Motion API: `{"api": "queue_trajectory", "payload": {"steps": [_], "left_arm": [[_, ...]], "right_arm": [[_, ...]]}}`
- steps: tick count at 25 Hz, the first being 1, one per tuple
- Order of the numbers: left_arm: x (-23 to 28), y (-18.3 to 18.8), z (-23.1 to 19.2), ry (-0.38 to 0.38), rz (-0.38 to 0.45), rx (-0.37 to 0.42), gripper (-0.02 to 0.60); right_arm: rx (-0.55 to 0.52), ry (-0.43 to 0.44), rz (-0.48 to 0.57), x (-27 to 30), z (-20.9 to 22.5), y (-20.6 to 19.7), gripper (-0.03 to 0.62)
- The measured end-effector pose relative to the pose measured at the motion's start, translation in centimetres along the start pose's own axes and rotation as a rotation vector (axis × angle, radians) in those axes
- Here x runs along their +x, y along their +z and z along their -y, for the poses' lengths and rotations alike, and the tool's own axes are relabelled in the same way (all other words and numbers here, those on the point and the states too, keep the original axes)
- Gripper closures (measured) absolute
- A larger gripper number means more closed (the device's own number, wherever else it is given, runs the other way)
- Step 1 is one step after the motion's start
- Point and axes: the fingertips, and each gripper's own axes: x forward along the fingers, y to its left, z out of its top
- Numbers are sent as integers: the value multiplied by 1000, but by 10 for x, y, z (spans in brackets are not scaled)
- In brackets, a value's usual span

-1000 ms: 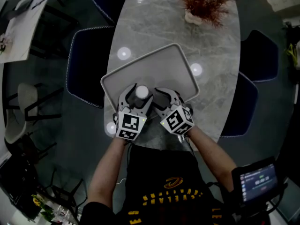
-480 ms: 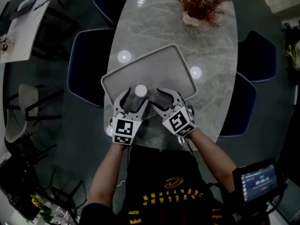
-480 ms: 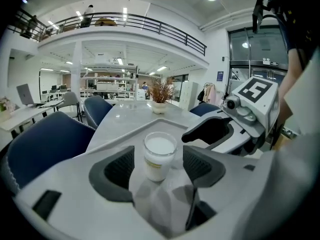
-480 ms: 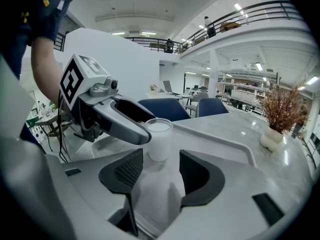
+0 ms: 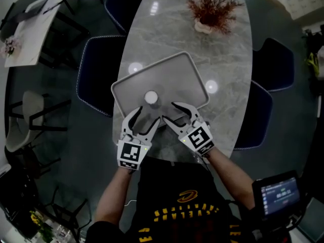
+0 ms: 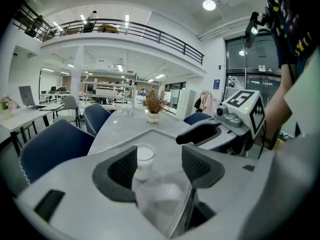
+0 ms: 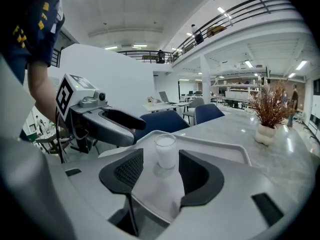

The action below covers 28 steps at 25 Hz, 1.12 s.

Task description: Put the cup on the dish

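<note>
Both my pairs of jaws stand apart with nothing clamped between them. The cup (image 5: 151, 97) stands upright on the dish (image 5: 192, 75), just ahead of my jaw tips and touching neither pair. My left gripper (image 5: 148, 114) points at it from the near edge of the dish. In the left gripper view the cup (image 6: 143, 160) shows just beyond the left-hand jaw, past its tip. My right gripper (image 5: 171, 113) sits just beside the left one, and their inner jaws nearly meet. In the right gripper view the cup (image 7: 165, 150) stands centred in the gap, beyond the 2 tips. The dish rests on the table (image 5: 228, 44).
</note>
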Motion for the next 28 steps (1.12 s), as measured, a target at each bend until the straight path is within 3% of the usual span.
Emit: {"api": "queue_trajectory", "payload": {"steps": [6,7,8,12,15,20,28], "left_arm": [[-25,28,27,-24,79,-43,348],[-29,34,28,-21,88,-59,354],[-32,39,29,-15,94,-76,369],[-43,42,40,-8,101,-63,401],[-46,44,54,-21,92,-122,436],[-51,32,73,-41,109,-181,537],[-56,77,122,-44,159,-213,548]], "right_arm": [[47,5,53,-27,-14,20,368],[58,10,53,-29,-15,21,398],[74,19,53,-30,-15,20,481],[158,31,67,-50,-12,17,524],[231,8,99,-67,-3,18,586],[301,12,160,-84,-6,32,588],[232,18,257,-134,-15,54,588]]}}
